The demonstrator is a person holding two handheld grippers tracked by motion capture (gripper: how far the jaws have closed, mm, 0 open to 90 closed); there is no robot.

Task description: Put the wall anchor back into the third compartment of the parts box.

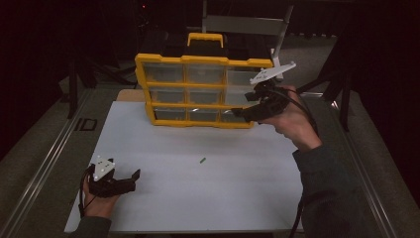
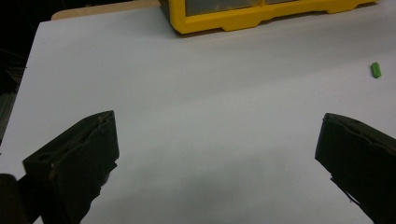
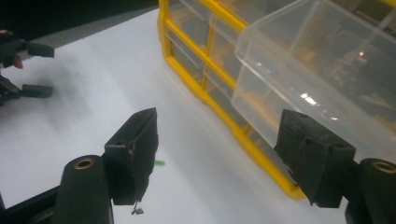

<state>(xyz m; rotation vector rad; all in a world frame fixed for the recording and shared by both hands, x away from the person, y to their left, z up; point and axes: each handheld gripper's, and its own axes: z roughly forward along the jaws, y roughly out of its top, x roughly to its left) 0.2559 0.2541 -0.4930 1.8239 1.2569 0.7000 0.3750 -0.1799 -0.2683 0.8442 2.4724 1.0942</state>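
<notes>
A yellow organiser cabinet (image 1: 198,89) with clear drawers stands at the back of the white table (image 1: 198,198). One clear drawer (image 3: 317,60) on its right side juts out of the frame. My right gripper (image 1: 241,113) hovers open just in front of that drawer (image 1: 242,94), nothing held between its jaws (image 3: 217,128). A tiny green piece (image 1: 202,160) lies loose mid-table, also seen below the right gripper's jaws (image 3: 159,163) and far right of the left gripper (image 2: 376,70). My left gripper (image 1: 132,179) rests open near the front left of the table, jaws wide apart (image 2: 219,135).
The cabinet's yellow base (image 2: 261,14) sits well ahead of the left gripper. The other hand and its gripper (image 3: 25,70) show at the far left of the right gripper view. Dark floor and metal rails (image 1: 44,158) flank the table.
</notes>
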